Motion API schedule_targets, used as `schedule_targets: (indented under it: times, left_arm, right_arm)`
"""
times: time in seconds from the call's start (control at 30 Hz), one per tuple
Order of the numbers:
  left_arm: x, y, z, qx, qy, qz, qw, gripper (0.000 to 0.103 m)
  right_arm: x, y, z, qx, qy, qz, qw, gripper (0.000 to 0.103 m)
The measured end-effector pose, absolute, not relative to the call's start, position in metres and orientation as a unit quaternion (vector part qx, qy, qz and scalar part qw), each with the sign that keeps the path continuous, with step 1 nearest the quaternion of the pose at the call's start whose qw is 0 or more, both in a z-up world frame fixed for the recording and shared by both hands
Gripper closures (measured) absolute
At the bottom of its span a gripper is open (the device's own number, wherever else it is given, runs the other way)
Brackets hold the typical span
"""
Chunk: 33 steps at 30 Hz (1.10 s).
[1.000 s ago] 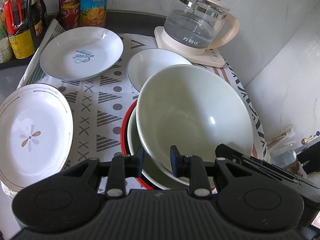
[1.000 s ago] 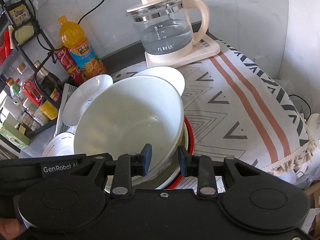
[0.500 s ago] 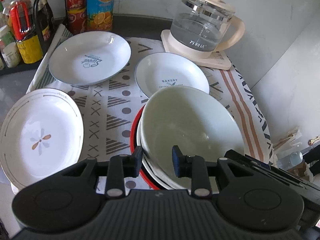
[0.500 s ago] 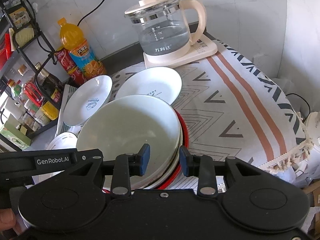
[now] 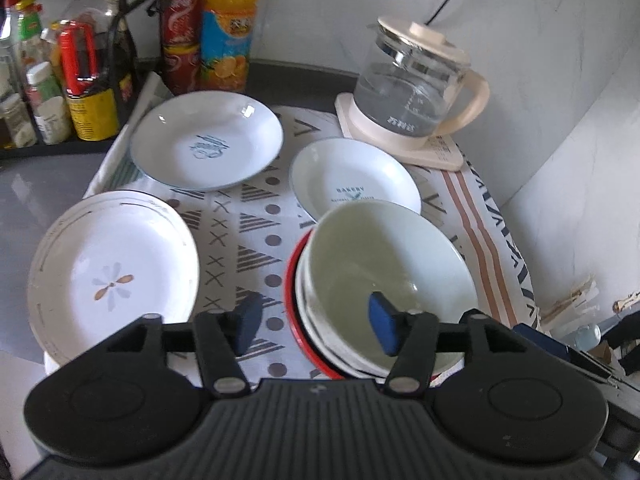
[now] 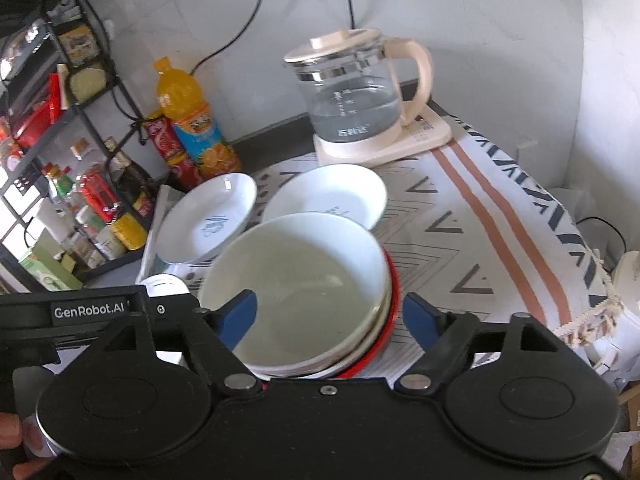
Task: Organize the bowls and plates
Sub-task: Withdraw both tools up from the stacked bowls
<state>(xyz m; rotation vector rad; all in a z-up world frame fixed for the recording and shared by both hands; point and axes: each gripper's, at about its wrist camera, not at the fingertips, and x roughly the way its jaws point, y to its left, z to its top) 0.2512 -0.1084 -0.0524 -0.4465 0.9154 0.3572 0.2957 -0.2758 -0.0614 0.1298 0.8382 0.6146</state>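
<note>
Nesting in a red-rimmed stack (image 5: 294, 280), the empty pale bowl (image 5: 384, 256) tops the pile. Left claw (image 5: 314, 322) and right claw (image 6: 330, 316) gape wide, holding nothing.

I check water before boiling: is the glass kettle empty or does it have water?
The glass kettle has water: a clear water line shows partway up its wall, near the printed scale marks.

Pale green bowl (image 5: 390, 268) atop red-rimmed bowl (image 5: 294, 300); cloth (image 5: 248, 240) white with grey triangles.
</note>
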Motion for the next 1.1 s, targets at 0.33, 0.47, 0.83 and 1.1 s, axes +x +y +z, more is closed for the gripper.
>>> schedule_targets:
  times: [0.33, 0.47, 0.83, 1.1]
  left_arm:
    - [0.208, -0.085, -0.042, -0.227, 0.428, 0.218, 0.847, 0.028]
    - [0.191, -0.067, -0.039, -0.241, 0.421, 0.240, 0.841, 0.021]
    - [0.163, -0.029, -0.034, -0.246, 0.409, 0.278, 0.833, 0.016]
    - [0.166, -0.002, -0.040, -0.240, 0.413, 0.261, 0.839, 0.011]
  right_arm:
    - [0.275, -0.240, -0.051, 0.053, 0.402, 0.335, 0.851, 0.008]
    - [0.270, -0.229, -0.050, 0.048, 0.405, 0.344, 0.846, 0.006]
    - [0.271, -0.202, -0.038, 0.043, 0.398, 0.360, 0.843, 0.001]
    - [0.280, -0.180, -0.030, 0.027, 0.398, 0.356, 0.845, 0.000]
